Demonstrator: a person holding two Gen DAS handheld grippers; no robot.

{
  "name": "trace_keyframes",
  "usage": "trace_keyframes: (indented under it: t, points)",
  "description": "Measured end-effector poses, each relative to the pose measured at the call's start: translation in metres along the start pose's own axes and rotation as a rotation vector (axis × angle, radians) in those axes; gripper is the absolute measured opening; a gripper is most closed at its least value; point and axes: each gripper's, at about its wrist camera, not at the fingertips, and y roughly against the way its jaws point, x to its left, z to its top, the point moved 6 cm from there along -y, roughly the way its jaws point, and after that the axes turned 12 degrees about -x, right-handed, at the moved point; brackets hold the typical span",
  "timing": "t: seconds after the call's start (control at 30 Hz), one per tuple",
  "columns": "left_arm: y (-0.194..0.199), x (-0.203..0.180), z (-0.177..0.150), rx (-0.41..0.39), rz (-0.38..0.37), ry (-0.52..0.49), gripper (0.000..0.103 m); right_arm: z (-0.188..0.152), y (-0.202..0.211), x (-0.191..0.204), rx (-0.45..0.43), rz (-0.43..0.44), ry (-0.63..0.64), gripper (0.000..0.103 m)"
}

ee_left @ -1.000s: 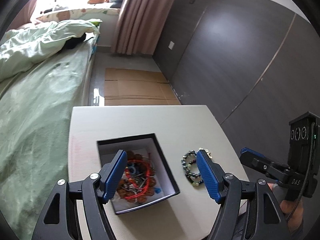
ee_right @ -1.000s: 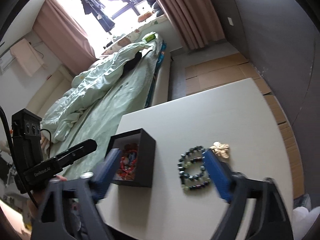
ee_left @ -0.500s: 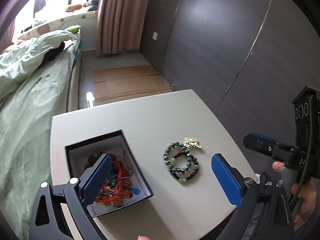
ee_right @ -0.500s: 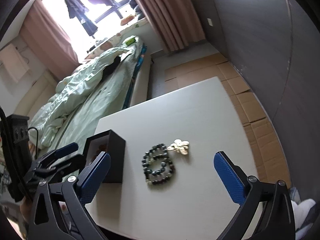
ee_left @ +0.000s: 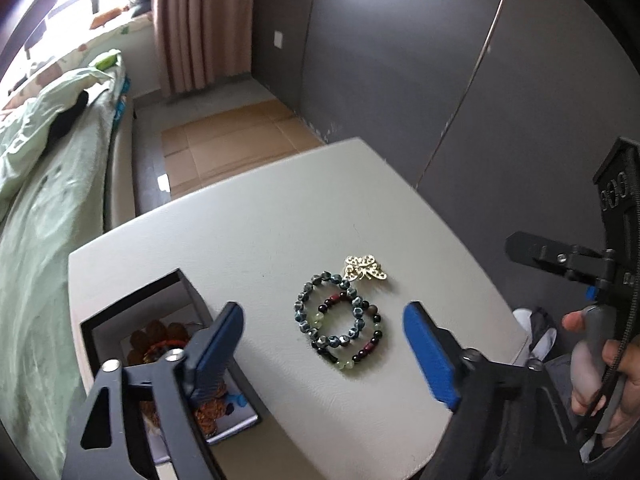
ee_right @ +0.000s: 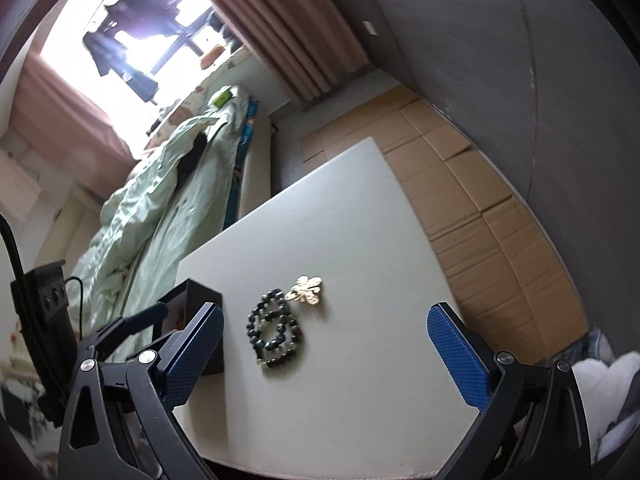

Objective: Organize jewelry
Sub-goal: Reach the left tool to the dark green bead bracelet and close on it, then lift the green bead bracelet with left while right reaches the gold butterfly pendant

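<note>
Two beaded bracelets [ee_left: 340, 322] lie overlapped on the white table [ee_left: 260, 224], with a gold butterfly brooch [ee_left: 365, 268] touching their far side. A black box [ee_left: 132, 320] holding red and brown beads stands at the table's left. My left gripper [ee_left: 324, 344] is open and empty, hovering over the bracelets, its left finger above the box. My right gripper [ee_right: 324, 344] is open and empty, above the near table edge; the bracelets [ee_right: 276, 330], brooch [ee_right: 307, 290] and box [ee_right: 200, 294] lie ahead of it.
A bed with green bedding [ee_left: 44, 184] runs along the table's left side. Flattened cardboard [ee_left: 228, 140] covers the floor beyond the table. A dark wardrobe wall [ee_left: 440, 60] stands to the right. A hand holds the right gripper's handle [ee_left: 600, 344].
My left gripper has swung right from over the box to over the bracelets. My right gripper has opened wider and shifted right, so the bracelets now sit left of its centre.
</note>
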Motion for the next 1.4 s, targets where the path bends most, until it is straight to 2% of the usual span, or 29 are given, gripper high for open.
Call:
trace_keyframes:
  t: [0.03,0.13,0.2,0.27,0.33,0.5,0.63,0.7,0.77,0.87,0.93,1.13,1.4]
  points:
    - [-0.007,0.001,0.000,0.027,0.006,-0.001,0.070,0.000,-0.001,-0.003,0.002,-0.003,-0.012,0.103]
    - [-0.029,0.006,-0.002,0.107,0.006,0.015,0.058,0.000,-0.004,-0.007,0.014,0.004,-0.031,0.101]
    - [-0.041,0.008,-0.004,0.142,0.020,0.002,0.052,-0.001,-0.006,-0.007,0.023,0.005,-0.032,0.096]
    - [-0.051,0.007,-0.005,0.169,0.024,-0.004,0.051,-0.002,-0.010,-0.008,0.034,0.004,-0.031,0.086]
    - [-0.059,0.007,-0.007,0.191,0.033,-0.009,0.048,-0.004,-0.014,-0.009,0.050,0.000,-0.035,0.082]
    - [-0.075,0.012,-0.012,0.224,0.066,-0.016,0.039,-0.007,-0.024,-0.005,0.069,0.001,-0.027,0.081]
    - [-0.085,0.008,-0.021,0.253,0.062,-0.020,0.034,-0.010,-0.032,-0.001,0.088,0.001,-0.012,0.081]
    - [-0.086,0.005,-0.024,0.248,0.081,-0.048,0.032,-0.011,-0.036,0.000,0.094,-0.003,-0.003,0.081]
    - [-0.085,0.007,-0.024,0.238,0.112,-0.065,0.018,-0.012,-0.041,0.002,0.105,-0.003,-0.003,0.081]
    - [-0.083,0.012,-0.023,0.228,0.080,-0.014,0.016,-0.013,-0.047,0.004,0.112,-0.006,0.004,0.081]
    - [-0.078,0.015,-0.019,0.204,0.068,0.000,0.008,-0.014,-0.050,0.006,0.118,-0.004,0.002,0.081]
    - [-0.055,0.018,-0.003,0.133,0.000,0.066,0.008,-0.019,-0.057,0.011,0.129,-0.008,0.009,0.081]
    - [-0.022,0.026,0.022,0.011,-0.026,0.119,0.008,-0.024,-0.067,0.017,0.143,-0.022,0.036,0.081]
